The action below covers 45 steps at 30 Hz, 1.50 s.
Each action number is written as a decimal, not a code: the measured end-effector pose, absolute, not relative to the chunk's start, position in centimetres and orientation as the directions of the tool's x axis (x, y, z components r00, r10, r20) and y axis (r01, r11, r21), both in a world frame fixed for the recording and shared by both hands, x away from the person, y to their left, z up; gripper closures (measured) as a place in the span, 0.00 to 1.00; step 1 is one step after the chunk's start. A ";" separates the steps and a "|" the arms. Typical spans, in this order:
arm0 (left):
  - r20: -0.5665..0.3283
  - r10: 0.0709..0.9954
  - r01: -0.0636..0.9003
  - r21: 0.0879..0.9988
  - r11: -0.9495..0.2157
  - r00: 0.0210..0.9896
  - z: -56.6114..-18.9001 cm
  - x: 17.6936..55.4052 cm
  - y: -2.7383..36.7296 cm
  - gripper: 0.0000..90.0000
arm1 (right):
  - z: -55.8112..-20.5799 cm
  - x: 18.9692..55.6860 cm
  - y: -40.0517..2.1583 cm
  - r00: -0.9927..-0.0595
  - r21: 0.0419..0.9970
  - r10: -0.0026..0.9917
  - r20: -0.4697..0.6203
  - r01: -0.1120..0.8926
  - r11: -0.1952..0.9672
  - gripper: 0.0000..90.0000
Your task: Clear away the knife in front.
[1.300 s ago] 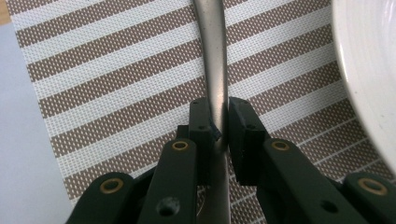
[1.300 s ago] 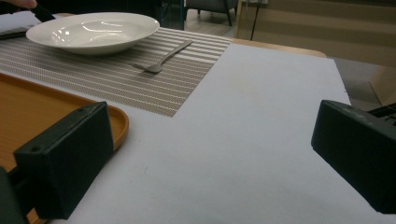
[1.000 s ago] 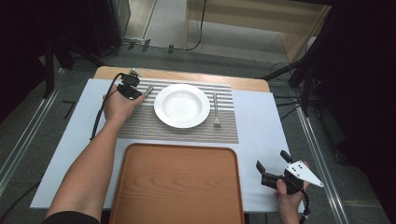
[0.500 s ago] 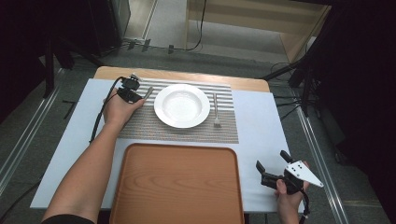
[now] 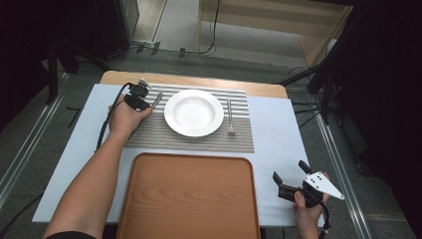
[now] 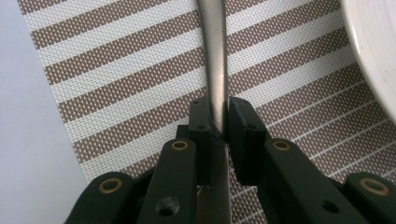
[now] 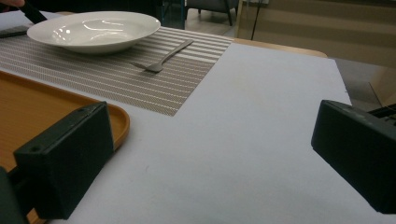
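While the left gripper hovers low, its jaws pinch the knife handle.

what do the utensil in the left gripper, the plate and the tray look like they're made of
Utensil handle: looks like brushed metal, grey with a dull sheen. Plate: probably glazed ceramic, white and glossy with bright reflections, though hard plastic can't be excluded. Tray: wood or wood-look laminate, orange-brown with visible grain.

Even overhead light falls on the pale surface, while the room's left and right edges sink into black. The white plate carries soft glare. Nearest jaws look blurred; shadows stay faint.
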<state>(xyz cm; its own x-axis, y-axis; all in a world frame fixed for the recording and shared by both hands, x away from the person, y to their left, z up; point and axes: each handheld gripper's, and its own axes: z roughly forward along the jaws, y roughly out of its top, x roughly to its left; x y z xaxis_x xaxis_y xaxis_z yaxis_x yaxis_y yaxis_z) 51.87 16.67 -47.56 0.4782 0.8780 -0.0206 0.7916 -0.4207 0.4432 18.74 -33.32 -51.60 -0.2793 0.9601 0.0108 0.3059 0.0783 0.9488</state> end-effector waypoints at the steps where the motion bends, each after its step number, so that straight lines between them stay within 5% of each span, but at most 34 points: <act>1: -0.020 0.876 0.790 0.444 -0.423 0.481 -47.6 51.8 16.7 0.87 | -51.6 18.7 -33.3 -0.280 0.949 0.960 0.011 0.305 0.078 0.00; 45: -0.035 0.849 0.708 0.571 -0.416 0.527 -43.6 48.3 18.2 0.87 | -51.6 18.8 -33.3 -0.277 0.948 0.961 0.004 0.308 0.085 0.00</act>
